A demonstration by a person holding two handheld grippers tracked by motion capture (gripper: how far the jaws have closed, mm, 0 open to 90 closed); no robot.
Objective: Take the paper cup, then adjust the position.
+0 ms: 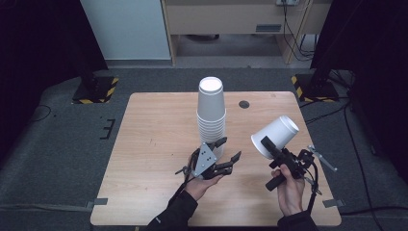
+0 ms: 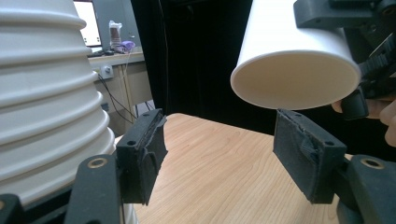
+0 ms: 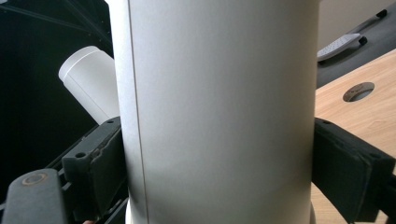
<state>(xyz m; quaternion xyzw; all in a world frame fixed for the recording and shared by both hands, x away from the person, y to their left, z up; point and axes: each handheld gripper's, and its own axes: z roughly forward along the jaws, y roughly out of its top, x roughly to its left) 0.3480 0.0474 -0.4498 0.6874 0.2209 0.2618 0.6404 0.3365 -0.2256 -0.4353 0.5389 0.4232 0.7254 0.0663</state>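
I am clamping one white cup (image 1: pixel 275 136) tilted in my right gripper (image 1: pixel 267 146), already lifted clear, while my left gripper (image 1: pixel 230 149) is resting empty, jaws apart, beside the remaining stack (image 1: pixel 211 115).

Wooden desk (image 1: pixel 154 144) with round cable hole (image 1: pixel 244 104) near far edge. Grey floor; yellow-black striped stand bases (image 1: pixel 96 90) at both far corners.
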